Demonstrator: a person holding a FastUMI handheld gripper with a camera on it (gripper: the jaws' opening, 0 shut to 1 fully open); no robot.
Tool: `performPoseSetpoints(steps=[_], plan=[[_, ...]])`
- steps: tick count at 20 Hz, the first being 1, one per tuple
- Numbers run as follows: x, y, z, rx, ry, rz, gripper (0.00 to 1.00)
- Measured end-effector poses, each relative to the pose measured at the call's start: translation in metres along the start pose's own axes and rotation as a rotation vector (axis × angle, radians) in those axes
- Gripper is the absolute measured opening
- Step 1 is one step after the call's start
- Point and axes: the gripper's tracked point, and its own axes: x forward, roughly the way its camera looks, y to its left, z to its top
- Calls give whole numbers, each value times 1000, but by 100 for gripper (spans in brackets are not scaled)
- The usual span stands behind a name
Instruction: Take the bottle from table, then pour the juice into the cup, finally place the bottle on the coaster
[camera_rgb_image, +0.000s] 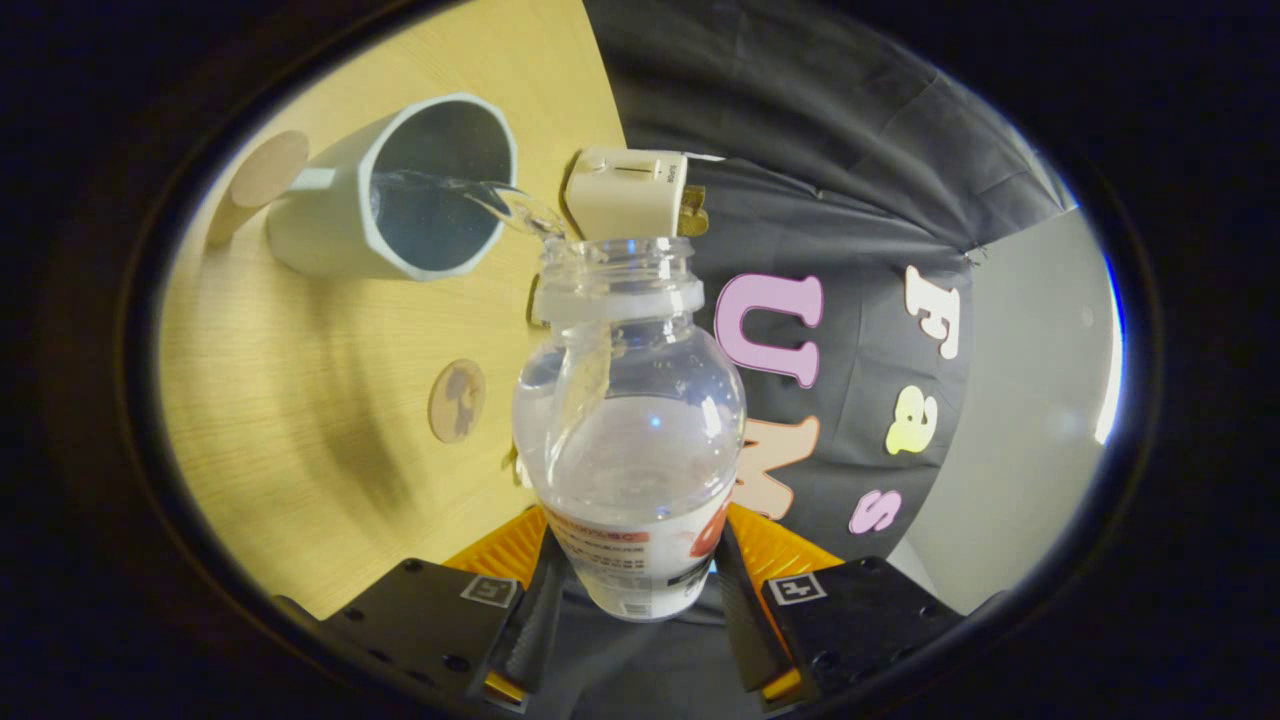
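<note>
A: Where's your gripper (640, 585) right now?

B: You have it clamped on the bottle (632, 440). Both fingers (535, 610) press on the lower part, one on each side, right at the label.

A: And the bottle itself?

B: It sits between the fingers and points away from you, tipped over so its open neck reaches toward the cup (395, 190). There is no cap on it. The body is clear, with clear liquid pooled along one side.

A: Is anything coming out?

B: Yes. A clear stream (490, 195) leaves the mouth of the bottle and runs across into the cup's opening. You can see it pass over the cup's near rim.

A: Where's the cup?

B: Beyond the fingers, on the wooden table (300, 420), past the bottle's mouth and off to the side. It is pale outside and dark inside. How full it is, you cannot tell from here.

A: What about the coaster?

B: There are two round discs on the table. One coaster (457, 400) lies just beside the bottle's body, apart from the cup. A second disc (268, 170) lies at the cup's far side, partly hidden behind it.

A: Anything else close by?

B: A cream adapter (628, 192) with a metal prong shows just beyond the bottle's mouth, at the table's edge by the black cloth (850, 130)
</note>
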Motion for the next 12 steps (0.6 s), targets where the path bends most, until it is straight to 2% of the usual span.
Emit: performPoseSetpoints(steps=[12], plan=[[7,-21,5,-43,-15,-38,75]])
